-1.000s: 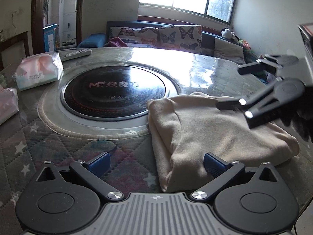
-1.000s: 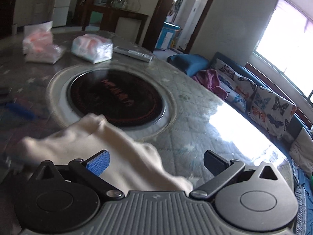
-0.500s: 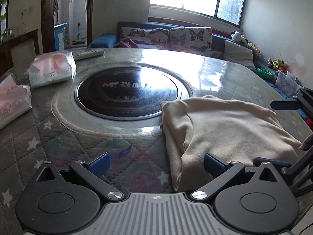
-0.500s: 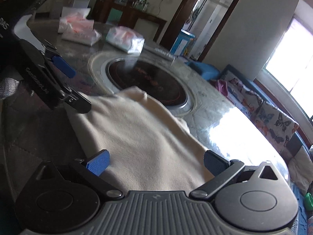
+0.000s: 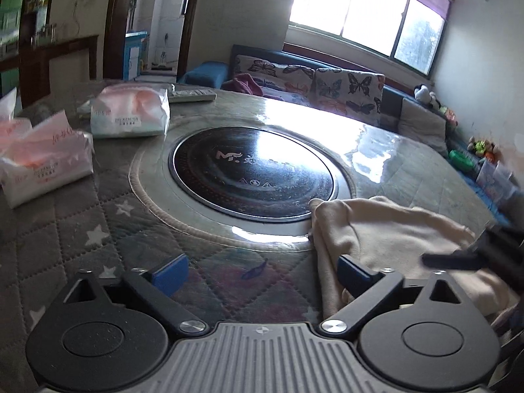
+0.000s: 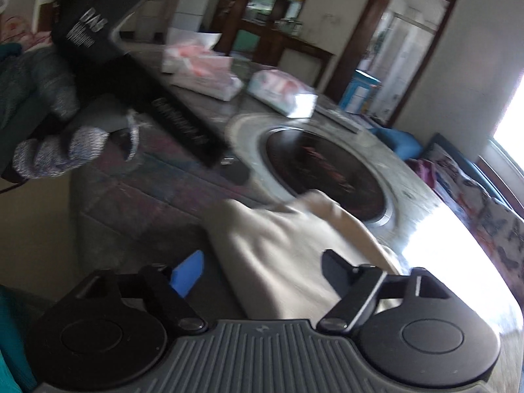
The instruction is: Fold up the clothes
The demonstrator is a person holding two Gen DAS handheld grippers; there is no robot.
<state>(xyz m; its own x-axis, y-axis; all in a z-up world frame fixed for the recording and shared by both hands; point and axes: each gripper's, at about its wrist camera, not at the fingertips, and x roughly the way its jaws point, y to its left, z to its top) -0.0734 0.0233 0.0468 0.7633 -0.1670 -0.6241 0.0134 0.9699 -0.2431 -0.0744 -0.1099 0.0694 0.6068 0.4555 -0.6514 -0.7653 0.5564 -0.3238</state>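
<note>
- Two claws are yours here, and both are closing at this moment with their pads still well apart.
- Your left claw (image 5: 258, 270) hangs over the quilted surface (image 5: 65, 249); between its pads you see mostly bare quilt, and only the near left edge of the cream garment (image 5: 386, 232) reaches in by the right pad. The pads do not press on it.
- Your right claw (image 6: 262, 270) has the cream garment (image 6: 288, 249) lying between its pads, yet neither pad pinches the cloth.
- That garment lies folded in a loose heap on the surface, at the near right of the round black hotplate (image 5: 255, 173), one corner touching the hotplate's rim.
- From your left wrist view, the right claw's dark finger (image 5: 458, 258) comes in blurred from the right, above the garment.
- From your right wrist view, the left claw's body crosses the upper left, held in your grey knit-gloved hand (image 6: 62, 150).
- Three tissue packs (image 5: 131, 114) sit at the far left of the surface, a remote control (image 5: 193, 95) just behind one.
- Butterfly cushions (image 5: 347, 85) line the sofa under the bright window (image 5: 366, 9).
</note>
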